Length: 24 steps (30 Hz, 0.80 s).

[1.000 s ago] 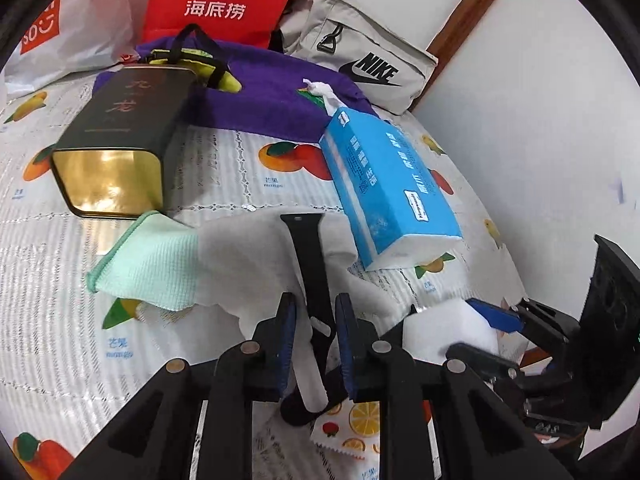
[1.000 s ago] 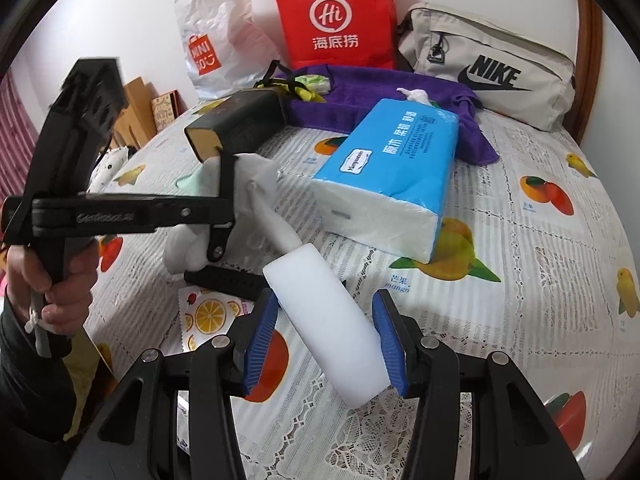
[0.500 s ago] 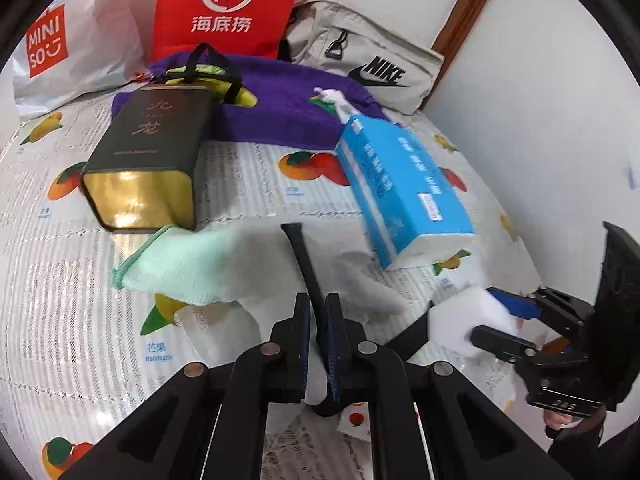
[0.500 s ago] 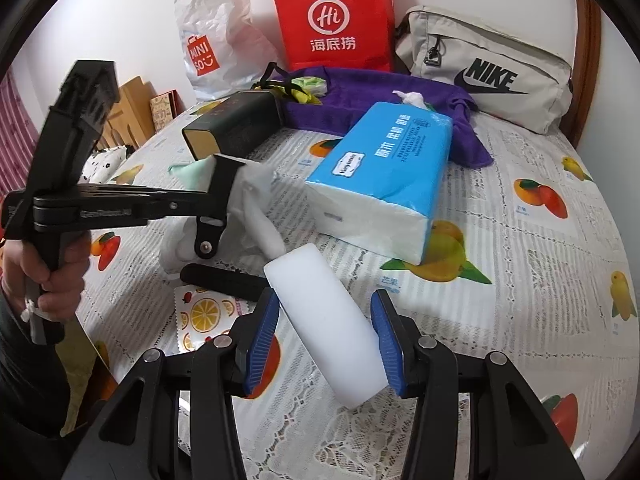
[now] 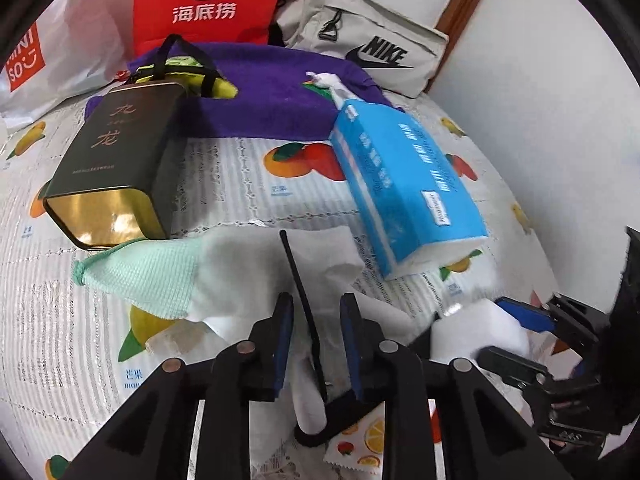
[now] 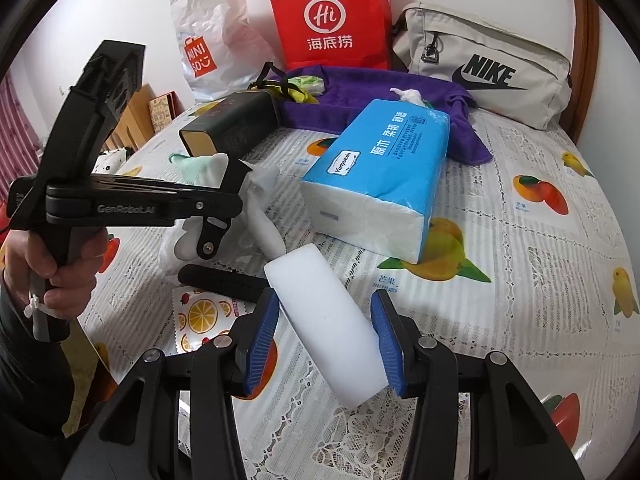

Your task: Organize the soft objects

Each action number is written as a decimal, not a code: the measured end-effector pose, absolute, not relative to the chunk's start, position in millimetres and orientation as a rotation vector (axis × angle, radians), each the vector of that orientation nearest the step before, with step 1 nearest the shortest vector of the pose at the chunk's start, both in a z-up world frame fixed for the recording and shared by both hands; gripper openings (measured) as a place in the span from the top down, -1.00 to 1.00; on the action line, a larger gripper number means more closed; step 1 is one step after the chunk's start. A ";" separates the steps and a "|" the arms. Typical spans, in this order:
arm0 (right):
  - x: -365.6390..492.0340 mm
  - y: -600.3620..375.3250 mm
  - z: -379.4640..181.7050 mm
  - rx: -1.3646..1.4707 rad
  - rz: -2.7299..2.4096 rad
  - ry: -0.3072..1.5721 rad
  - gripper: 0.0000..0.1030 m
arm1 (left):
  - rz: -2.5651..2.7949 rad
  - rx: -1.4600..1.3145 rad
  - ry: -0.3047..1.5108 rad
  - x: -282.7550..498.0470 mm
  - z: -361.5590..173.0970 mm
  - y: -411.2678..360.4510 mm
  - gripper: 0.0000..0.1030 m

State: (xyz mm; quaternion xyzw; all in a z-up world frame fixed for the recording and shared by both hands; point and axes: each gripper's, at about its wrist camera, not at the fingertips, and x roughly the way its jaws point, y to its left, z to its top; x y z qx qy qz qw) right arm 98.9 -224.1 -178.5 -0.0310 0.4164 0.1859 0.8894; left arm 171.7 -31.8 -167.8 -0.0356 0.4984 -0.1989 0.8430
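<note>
A: Surface?
B: Fruit-print cover (image 6: 536, 240); wall at far edge w/ red bag (image 6: 332, 20), Nike pouch (image 6: 488, 76).
A: Tongs?
B: Left gripper (image 5: 316, 344) spread, straddling black strap (image 5: 304, 300) over white cloth (image 5: 248, 276). Right gripper (image 6: 326, 344) pinching white sponge (image 6: 324, 320), near tissue pack (image 6: 384, 176).
A: Free room?
B: Right side of cover, toward edge.

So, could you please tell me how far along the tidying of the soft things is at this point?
Early, it seems. Done: nothing looks sorted; the white cloth and green cloth lie crumpled beside the dark tin. In hand: the right gripper holds the white sponge; the left gripper is open over the white cloth and a black strap. Left: both cloths, the tissue pack and purple towel.
</note>
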 end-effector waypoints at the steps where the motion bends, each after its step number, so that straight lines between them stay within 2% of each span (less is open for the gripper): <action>1: 99.4 -224.2 -178.1 -0.061 0.387 0.863 0.08 | -0.415 -0.077 1.055 173.2 -169.6 -31.7 0.60; 3: 99.8 -225.1 -176.9 -0.048 0.385 0.856 0.09 | -0.420 -0.085 1.053 174.8 -173.2 -30.0 0.89; 12: 107.0 -229.5 -172.3 -0.025 0.339 0.831 0.11 | -0.490 -0.219 0.968 153.1 -145.1 4.5 0.91; 19: 113.0 -226.1 -179.4 -0.034 0.327 0.846 0.10 | -0.481 -0.226 0.997 152.9 -150.3 16.2 0.91; 22: 113.4 -226.5 -179.0 -0.040 0.324 0.849 0.10 | -0.514 -0.211 0.984 151.4 -146.7 3.5 0.84; 23: 113.6 -226.3 -179.1 -0.037 0.324 0.850 0.10 | -0.526 -0.199 0.984 152.3 -146.3 -2.5 0.77; 24: 113.4 -226.3 -179.2 -0.035 0.325 0.852 0.10 | -0.521 -0.177 0.988 154.2 -147.3 -8.9 0.58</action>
